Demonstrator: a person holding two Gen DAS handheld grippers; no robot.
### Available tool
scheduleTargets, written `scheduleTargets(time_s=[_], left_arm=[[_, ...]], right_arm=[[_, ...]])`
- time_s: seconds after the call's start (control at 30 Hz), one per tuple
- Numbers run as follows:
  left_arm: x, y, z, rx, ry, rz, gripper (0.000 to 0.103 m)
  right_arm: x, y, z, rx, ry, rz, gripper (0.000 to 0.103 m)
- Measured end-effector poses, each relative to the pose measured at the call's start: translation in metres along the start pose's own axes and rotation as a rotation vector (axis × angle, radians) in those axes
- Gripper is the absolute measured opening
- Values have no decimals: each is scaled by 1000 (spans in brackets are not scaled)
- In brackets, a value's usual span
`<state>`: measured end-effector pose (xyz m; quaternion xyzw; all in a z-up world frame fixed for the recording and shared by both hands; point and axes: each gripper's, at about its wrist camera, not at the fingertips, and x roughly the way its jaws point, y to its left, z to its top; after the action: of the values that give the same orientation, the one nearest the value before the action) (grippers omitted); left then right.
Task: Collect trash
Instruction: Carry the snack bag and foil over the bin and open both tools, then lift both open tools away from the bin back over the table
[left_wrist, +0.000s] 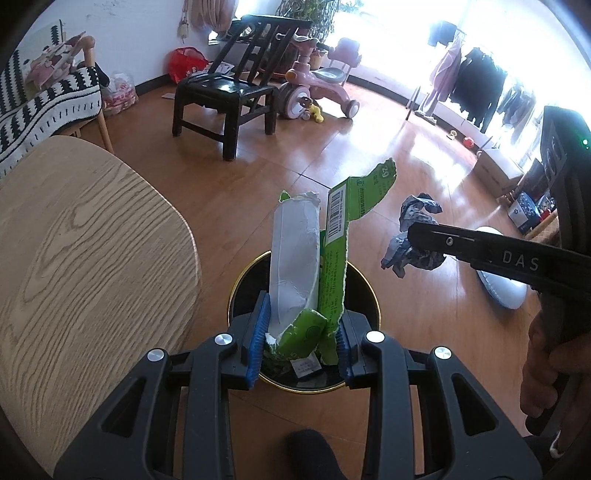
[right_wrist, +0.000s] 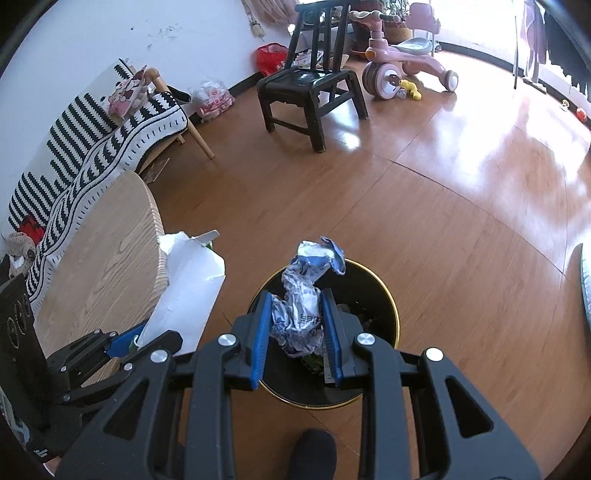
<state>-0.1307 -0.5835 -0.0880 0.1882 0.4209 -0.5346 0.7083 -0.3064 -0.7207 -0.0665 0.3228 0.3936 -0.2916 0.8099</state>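
Flanking black bin (right_wrist: 384, 317) – wooden table (right_wrist: 103, 273), black chair (right_wrist: 314, 88), pink tricycle (right_wrist: 402, 62) beyond.

I read both views as daylit and bright. Light enters from the windows (left_wrist: 424, 33) at upper right, blown out to white there. Strong glare patches lie on the wooden floor (right_wrist: 498, 155) (the boards wash out almost fully). Fisheye bending is heavy, with dark vignette corners. Near objects stay sharp; the clothes rack (left_wrist: 476, 81) against the window is hazy and silhouetted.
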Motion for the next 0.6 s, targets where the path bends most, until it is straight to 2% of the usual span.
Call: scheduleTargets(time_s=[0.2,0.27,0.33,0.37,0.5,0.6], left_arm=[[4,1,0,-2,9,-6,32],[5,0,0,0,13,-3,32],[6,0,0,3,12,5,39],[6,0,-1,5,10,9,45],[6,-1,-2,12,6,11,51],[6,-2,-2,17,3,13,51]], right_arm=[[0,2,1,0,-3,-9,29],[0,2,1,4,-3,-16,37],[-1,0,1,13,-12,-28,60],[-2,-1,1,19,-18,-31,63],[-5,-4,2,33,-31,-28,64],[-4,-5,2,32,-29,-27,65]])
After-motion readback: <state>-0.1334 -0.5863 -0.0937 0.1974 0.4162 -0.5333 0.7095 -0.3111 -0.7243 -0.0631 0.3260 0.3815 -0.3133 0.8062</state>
